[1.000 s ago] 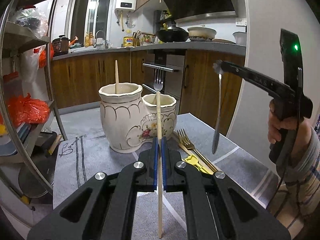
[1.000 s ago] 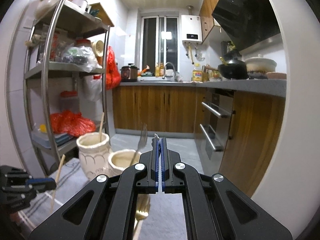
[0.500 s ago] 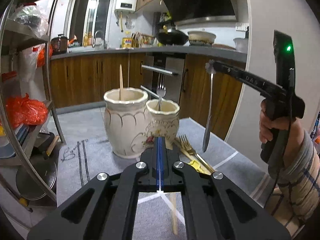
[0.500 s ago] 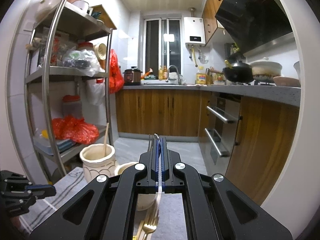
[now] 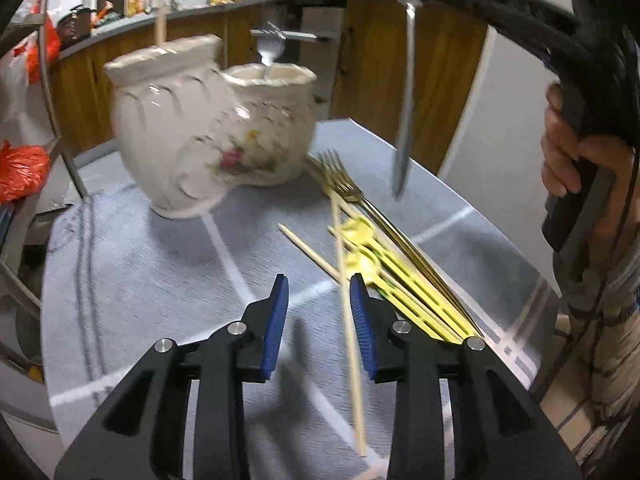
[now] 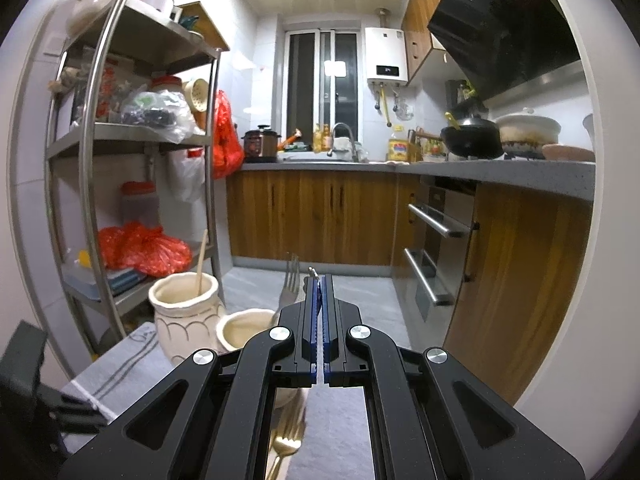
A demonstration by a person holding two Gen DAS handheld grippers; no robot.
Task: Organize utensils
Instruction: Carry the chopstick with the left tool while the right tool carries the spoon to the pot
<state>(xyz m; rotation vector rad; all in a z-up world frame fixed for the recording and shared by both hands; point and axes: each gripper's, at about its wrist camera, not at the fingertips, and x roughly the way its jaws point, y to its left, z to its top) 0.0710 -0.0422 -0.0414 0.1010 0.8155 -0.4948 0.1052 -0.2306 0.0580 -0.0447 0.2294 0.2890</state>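
2 ceramic jars [image 5: 208,128] hold utensils.

Bare cloth [image 5: 168,280] left of utensil pile [image 5: 384,240]

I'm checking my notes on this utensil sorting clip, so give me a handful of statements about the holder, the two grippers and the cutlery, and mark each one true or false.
1. The left gripper has its jaws apart, with a wooden chopstick loose between them. True; they have just been opening.
2. The right gripper is open and empty. False: it is shut on a silver knife that hangs down.
3. A silver fork stands in the smaller pot. True.
4. The taller pot is empty. False: a wooden stick stands in it.
5. Gold forks lie on the table. True.
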